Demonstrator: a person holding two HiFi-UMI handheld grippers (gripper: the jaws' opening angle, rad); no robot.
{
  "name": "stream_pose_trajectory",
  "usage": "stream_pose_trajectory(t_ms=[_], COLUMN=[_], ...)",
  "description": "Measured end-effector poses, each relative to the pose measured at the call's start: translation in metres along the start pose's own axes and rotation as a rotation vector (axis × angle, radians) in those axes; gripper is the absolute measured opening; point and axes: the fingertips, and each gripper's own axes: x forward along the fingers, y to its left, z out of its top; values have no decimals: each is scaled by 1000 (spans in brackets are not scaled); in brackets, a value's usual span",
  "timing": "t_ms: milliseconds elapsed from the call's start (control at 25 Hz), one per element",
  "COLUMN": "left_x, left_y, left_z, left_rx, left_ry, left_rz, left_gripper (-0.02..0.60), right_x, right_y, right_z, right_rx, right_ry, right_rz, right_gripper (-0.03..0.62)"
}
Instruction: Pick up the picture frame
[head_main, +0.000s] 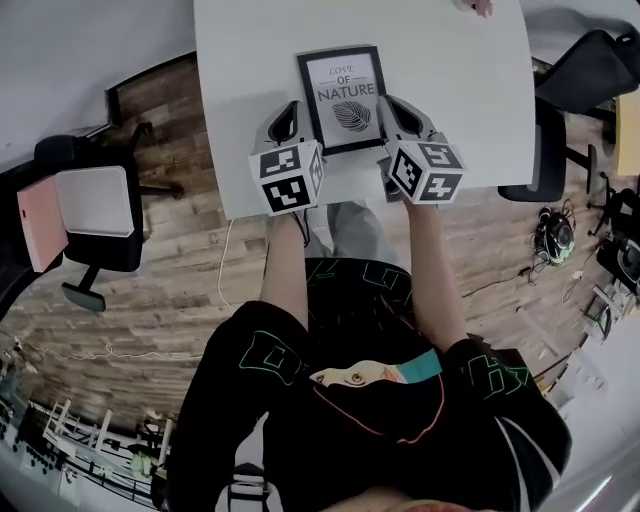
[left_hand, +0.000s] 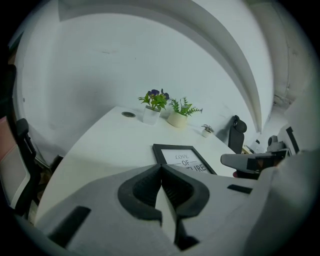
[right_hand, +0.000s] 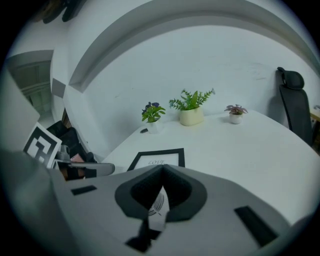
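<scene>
The picture frame (left_hand: 182, 157) is half hidden behind the left gripper (left_hand: 161, 167).

The right gripper (right_hand: 162, 169) has its jaws together over the near part of the picture frame (right_hand: 155, 156), flat on the white table (right_hand: 240, 150); contact is hard to judge. Three potted plants (right_hand: 191, 107) line its far edge.

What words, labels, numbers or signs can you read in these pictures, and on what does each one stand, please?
"LOVE OF NATURE": on the print in the black picture frame, above a leaf drawing; the frame lies on the white table.
Marker cubes: black-and-white square codes only, no words.
Green marks on the person's black shirt: not readable as text.
No other text shows.
</scene>
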Motion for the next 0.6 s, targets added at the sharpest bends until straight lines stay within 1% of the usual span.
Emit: stream_pose_trajectory(t_ms=[80,360,400,440,600], left_x=[1,1,1,2,6], left_y=[1,3,3,2,-3], left_z=[-1,-7,-8,-9,-14], left_rx=[0,-1,-2,-4,-14], left_ry=[-5,-8,-8,-7,14], left_rz=[26,88,89,88,93], left_gripper=[8,9,21,58,81], right_x=[4,16,19,20,27], right_y=[-4,-22,-24,-26,-30], right_z=[-5,-16,-17,-17,-20], right_rx=[-29,-58,-63,-68,-82], right_ry=[24,75,78,82,106], right_rz=[10,27,29,32,64], right_gripper=[5,5,6,6,8])
